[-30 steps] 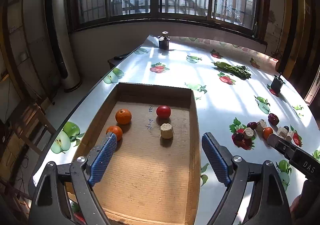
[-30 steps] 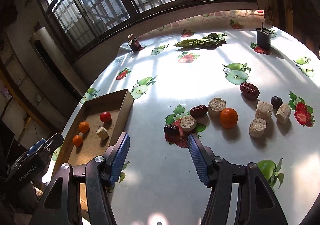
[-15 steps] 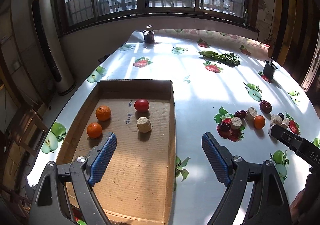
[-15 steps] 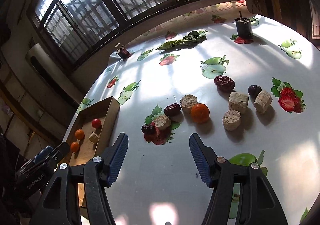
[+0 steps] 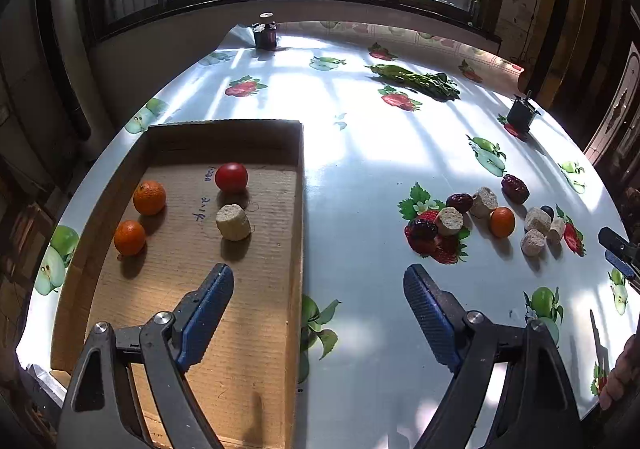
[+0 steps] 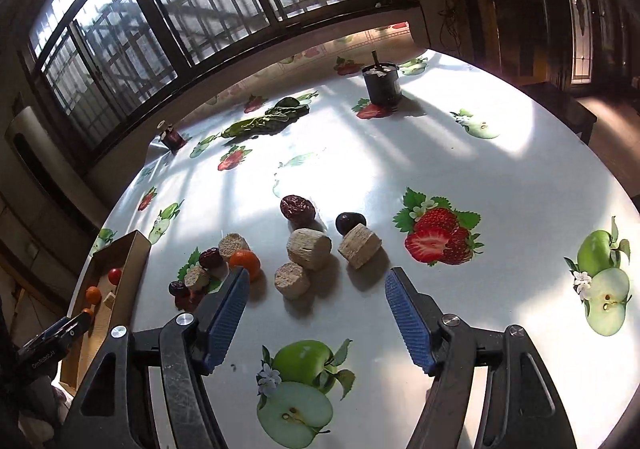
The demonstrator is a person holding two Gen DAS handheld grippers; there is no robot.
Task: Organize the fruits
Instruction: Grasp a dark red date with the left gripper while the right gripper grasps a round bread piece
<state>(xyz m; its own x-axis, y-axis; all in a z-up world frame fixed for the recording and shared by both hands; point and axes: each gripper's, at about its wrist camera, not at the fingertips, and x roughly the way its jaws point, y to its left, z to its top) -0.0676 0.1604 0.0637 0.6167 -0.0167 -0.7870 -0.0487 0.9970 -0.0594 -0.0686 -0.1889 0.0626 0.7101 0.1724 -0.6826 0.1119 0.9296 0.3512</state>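
A cardboard tray [image 5: 298, 233] holds two oranges [image 5: 149, 197], a red tomato [image 5: 231, 177] and a beige cylinder [image 5: 233, 222]. On the table to its right lie an orange [image 5: 502, 222], dark dates [image 5: 515, 188] and several beige cylinders [image 5: 484, 202]. My left gripper [image 5: 318, 301] is open and empty over the tray's right wall. My right gripper [image 6: 316, 305] is open and empty, just short of the beige cylinders [image 6: 309, 243], with the orange [image 6: 245, 263] by its left finger.
The round table [image 6: 500, 153] has a white fruit-print cover. A bunch of greens [image 5: 416, 79], a dark jar [image 5: 265, 35] and a black cup [image 6: 381, 84] stand farther back. The tray [image 6: 138, 249] is at the table's left edge.
My left gripper has swung right, from over the tray floor to its right wall. My right gripper has moved forward and right, closer to the loose fruit pile. Both stay open.
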